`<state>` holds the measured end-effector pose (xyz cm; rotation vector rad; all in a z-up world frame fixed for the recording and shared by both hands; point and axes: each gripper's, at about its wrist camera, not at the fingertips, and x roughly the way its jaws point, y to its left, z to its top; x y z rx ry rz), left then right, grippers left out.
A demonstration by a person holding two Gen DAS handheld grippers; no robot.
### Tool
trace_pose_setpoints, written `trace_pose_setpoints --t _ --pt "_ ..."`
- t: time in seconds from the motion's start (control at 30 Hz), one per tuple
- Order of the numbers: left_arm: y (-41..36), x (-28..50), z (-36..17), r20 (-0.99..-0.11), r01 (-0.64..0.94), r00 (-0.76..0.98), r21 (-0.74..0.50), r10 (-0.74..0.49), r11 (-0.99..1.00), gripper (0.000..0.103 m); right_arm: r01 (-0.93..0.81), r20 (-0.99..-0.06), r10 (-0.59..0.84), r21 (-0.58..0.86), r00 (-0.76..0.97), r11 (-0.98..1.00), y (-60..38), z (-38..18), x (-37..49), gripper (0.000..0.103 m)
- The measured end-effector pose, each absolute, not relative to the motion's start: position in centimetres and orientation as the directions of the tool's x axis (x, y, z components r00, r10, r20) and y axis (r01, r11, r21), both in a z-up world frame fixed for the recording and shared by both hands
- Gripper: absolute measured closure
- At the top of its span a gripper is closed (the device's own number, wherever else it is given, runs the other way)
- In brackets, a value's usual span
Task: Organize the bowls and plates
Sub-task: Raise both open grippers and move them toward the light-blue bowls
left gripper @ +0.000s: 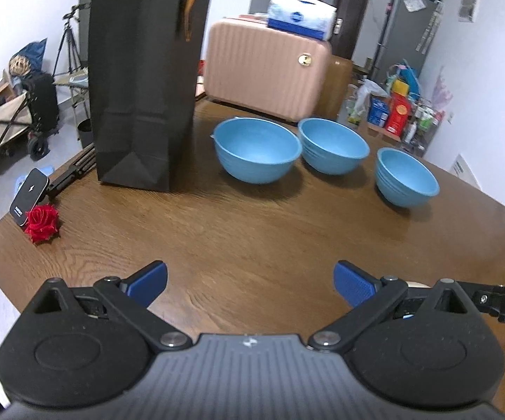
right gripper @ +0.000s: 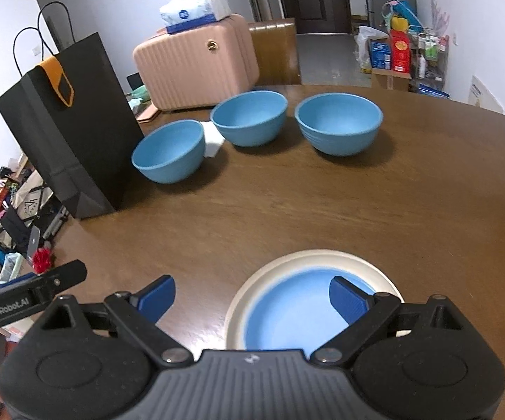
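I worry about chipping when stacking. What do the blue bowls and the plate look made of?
The three blue bowls look matte, with no sharp highlights, and have faint ribs on the outside; probably plastic or matte-glazed ceramic, the pictures cannot settle which. The plate has a cream rim fading into a blue centre with a soft sheen, which suggests glazed ceramic, though melamine is possible.

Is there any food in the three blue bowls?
No, all empty. The three blue bowls stand upright, showing bare blue insides.
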<state>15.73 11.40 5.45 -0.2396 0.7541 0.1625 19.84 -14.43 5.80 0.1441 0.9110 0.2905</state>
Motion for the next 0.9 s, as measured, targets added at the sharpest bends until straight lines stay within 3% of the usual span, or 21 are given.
trace_pose_setpoints --t 0.5,0.9 --pt "15.8 27.0 6.7 -0.739 -0.313 0.666 -0.153 0.102 0.937 0.0 -0.193 -0.803 0.353 0.295 0.48 0.936 -8.0 6.2 34.3 0.008" --pt "15.7 32.0 11.1 -0.793 -0.248 0.599 -0.049 0.114 0.967 0.0 -0.114 -0.802 0.382 0.373 0.459 0.921 -6.5 9.4 37.9 0.009"
